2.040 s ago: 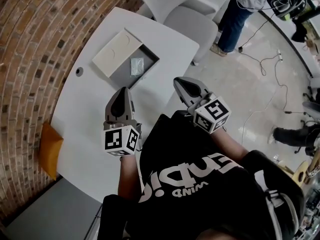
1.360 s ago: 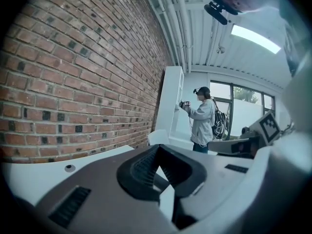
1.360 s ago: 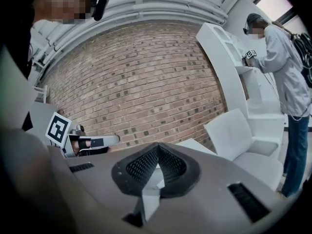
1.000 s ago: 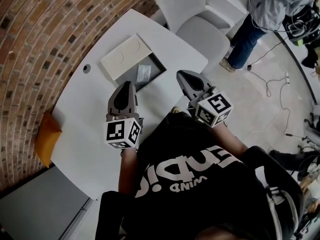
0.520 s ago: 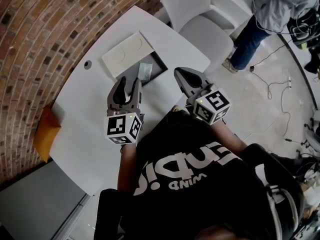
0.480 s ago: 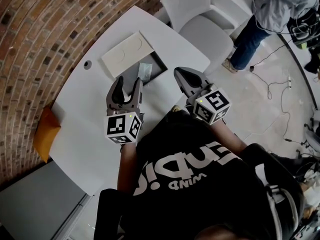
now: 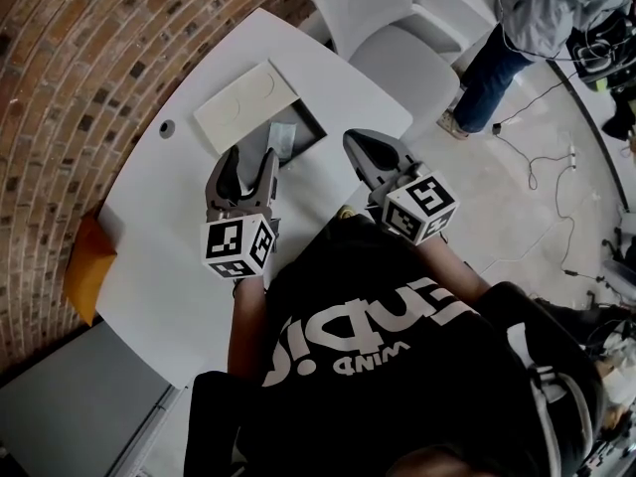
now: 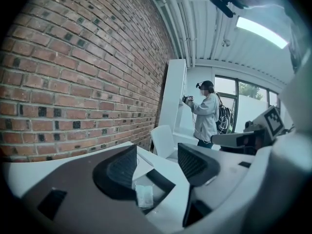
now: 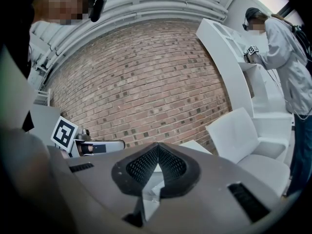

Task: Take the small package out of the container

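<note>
Jaws of the left gripper [image 7: 251,157] have just been opening, with nothing between them; the right gripper [image 7: 356,145] is clenched, empty. The small package [image 7: 281,137] lies flat in the container [image 7: 306,132] ahead, so the pads may slide over it or strike the wall.

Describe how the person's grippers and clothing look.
The left gripper and right gripper have grey tapered jaws with dark mesh-textured pads. Each carries a white cube with black square markers. The left one's jaws have just been opening, with nothing between them. The person wears a black T-shirt with white lettering; the forearms are uncovered.
</note>
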